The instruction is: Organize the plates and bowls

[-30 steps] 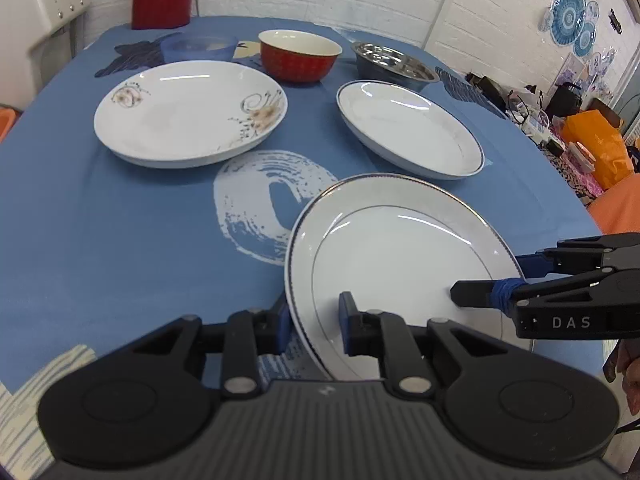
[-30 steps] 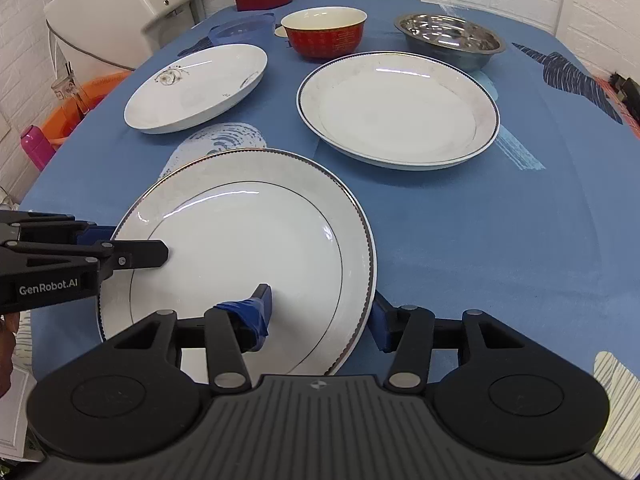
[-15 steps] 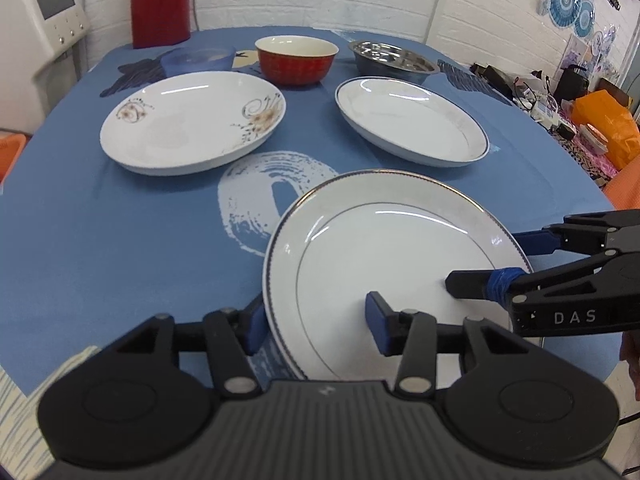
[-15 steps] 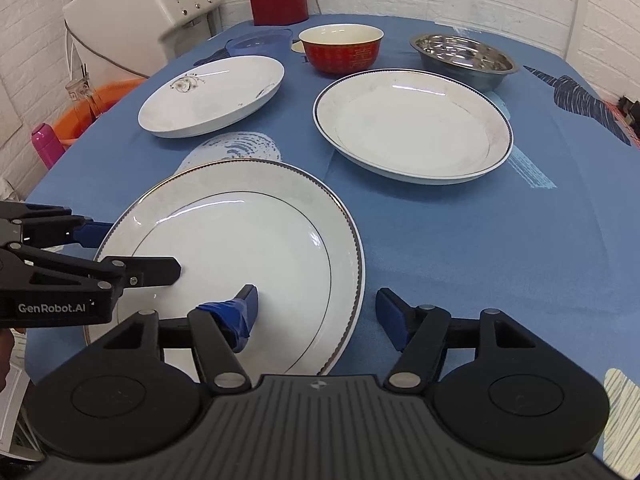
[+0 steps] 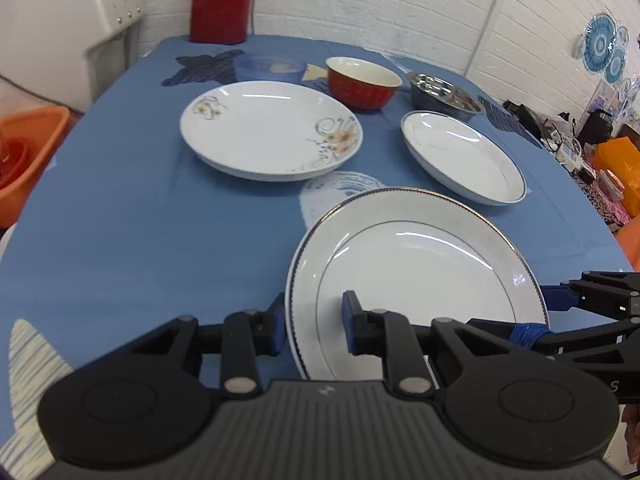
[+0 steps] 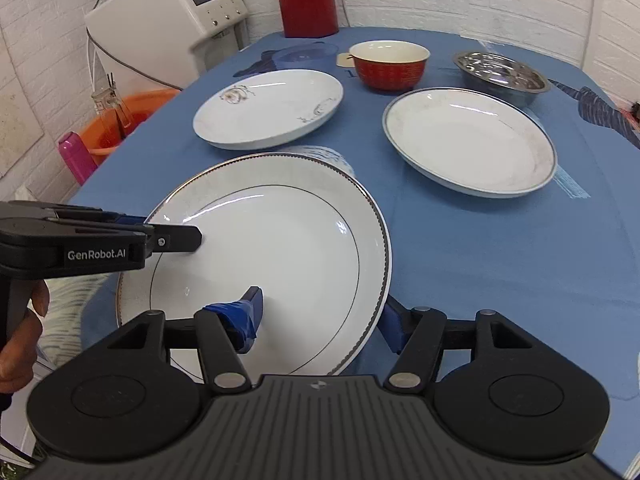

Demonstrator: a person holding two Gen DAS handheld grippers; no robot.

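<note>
Table (image 5: 120, 220), blue cloth, near edge cut off by the claw bodies in both wrist views. Gold-rimmed plate (image 5: 420, 264) is the landmark, at the near end of the table; its near rim is hidden behind the claw bodies, and whether it rests on the cloth or is lifted is hard to tell. Floral plate (image 5: 272, 136) lies beyond it to the left, blue-rimmed plate (image 5: 460, 156) beyond it to the right, both apart from it. Past those, red bowl (image 5: 362, 82), steel bowl (image 5: 444, 94) and a blurry clear blue bowl (image 5: 270, 67); red thermos (image 5: 222, 0) farthest back, top cut off.

Left claw (image 5: 314, 324) reaches in level from the plate's left, jaws part open and straddling the rim, one finger under, one on the plate face; not clamped. Right claw (image 6: 320, 316) does the same at the plate's right rim, taped finger on the face, other outside and below; a gap shows, so wide. A hand (image 6: 20, 344) grips the left claw handle, mostly cut off at frame edge.
</note>
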